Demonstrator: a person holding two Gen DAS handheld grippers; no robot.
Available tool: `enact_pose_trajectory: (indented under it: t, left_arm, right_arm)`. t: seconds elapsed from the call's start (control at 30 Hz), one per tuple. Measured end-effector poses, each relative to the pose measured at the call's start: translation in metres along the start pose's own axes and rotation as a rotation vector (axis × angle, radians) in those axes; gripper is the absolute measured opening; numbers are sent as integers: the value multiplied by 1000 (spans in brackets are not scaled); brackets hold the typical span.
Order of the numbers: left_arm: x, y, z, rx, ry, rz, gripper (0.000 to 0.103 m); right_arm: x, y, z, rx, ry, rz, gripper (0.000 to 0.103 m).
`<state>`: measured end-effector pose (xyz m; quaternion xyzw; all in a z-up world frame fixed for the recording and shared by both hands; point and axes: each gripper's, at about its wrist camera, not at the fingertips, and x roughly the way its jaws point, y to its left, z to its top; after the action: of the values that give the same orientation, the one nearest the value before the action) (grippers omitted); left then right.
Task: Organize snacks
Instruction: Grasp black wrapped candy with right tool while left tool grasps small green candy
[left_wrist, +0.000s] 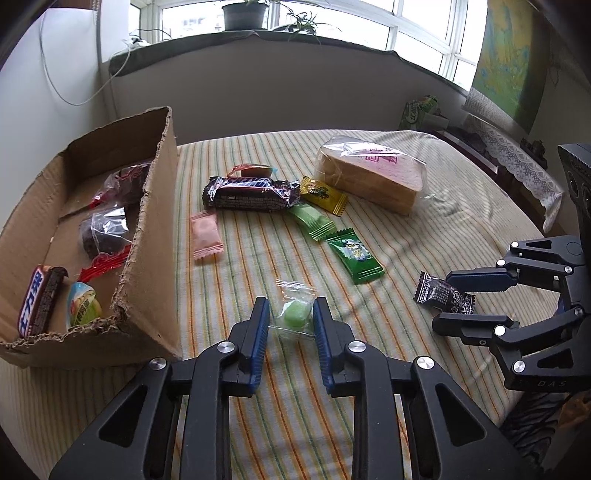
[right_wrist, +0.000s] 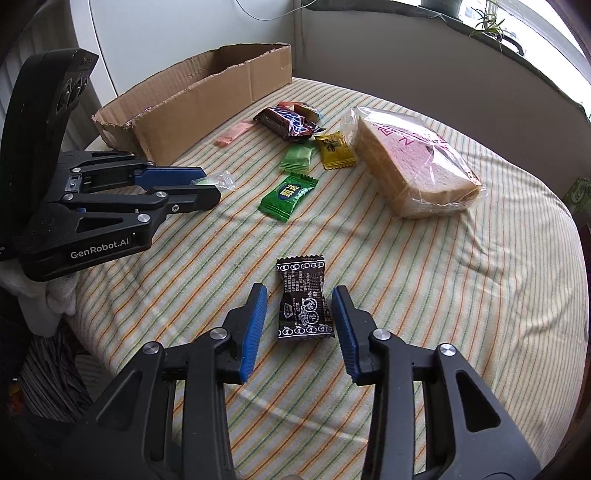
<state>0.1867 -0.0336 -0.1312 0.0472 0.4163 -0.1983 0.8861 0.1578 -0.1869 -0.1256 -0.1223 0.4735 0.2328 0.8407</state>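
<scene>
Left gripper (left_wrist: 287, 317) has its jaws nipped on the green candy (left_wrist: 294, 316); right gripper (right_wrist: 299, 314) brackets the black candy (right_wrist: 304, 301), not clearly pinching. Cardboard box (left_wrist: 155, 206), their likely destination, waits at ten o'clock.

between left jaws: wrapped candy (left_wrist: 294, 314), lying on the tablecloth (left_wrist: 424, 229)
left of left jaws: cardboard box (left_wrist: 155, 236), just beside them
in box: chocolate bar (left_wrist: 38, 299) and jelly cup (left_wrist: 83, 304) at the near end, two wrapped cakes (left_wrist: 107, 229) behind them
ahead of left jaws: flat sachet (left_wrist: 206, 236), snack bar (left_wrist: 251, 194) behind it, three small packets (left_wrist: 325, 218) in a row to its right
far ahead, right: bagged bread (left_wrist: 373, 177)
between right jaws: dark candy packet (right_wrist: 303, 299), on the cloth
left of right jaws: left gripper (right_wrist: 207, 188), near the box
ahead of right jaws: the packets, well apart
</scene>
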Motion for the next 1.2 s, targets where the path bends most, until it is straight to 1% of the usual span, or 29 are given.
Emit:
enact_pose_trajectory:
  t: [0.03,0.33,0.6,0.83,1.1,1.2]
  left_arm:
    - [0,-1,0,5,-2,6,22]
    - [-6,-2,-3,15,-15,13,22]
    - [-15,0,-4,4,-38,-7,22]
    - [-20,2,-6,-7,-50,-10,22]
    - [-29,0,-4,-17,-76,-25,22]
    - [-38,-1,-3,-13,-99,-33,22]
  right_arm:
    - [0,-1,0,5,1,-7,29]
    - [-2,0,0,12,5,-29,29]
    - [-7,0,2,26,0,-38,29]
    - [-11,5,1,7,-1,-56,28]
    - [-30,9,4,-2,-44,-81,28]
    - [-40,8,8,5,-67,-80,28]
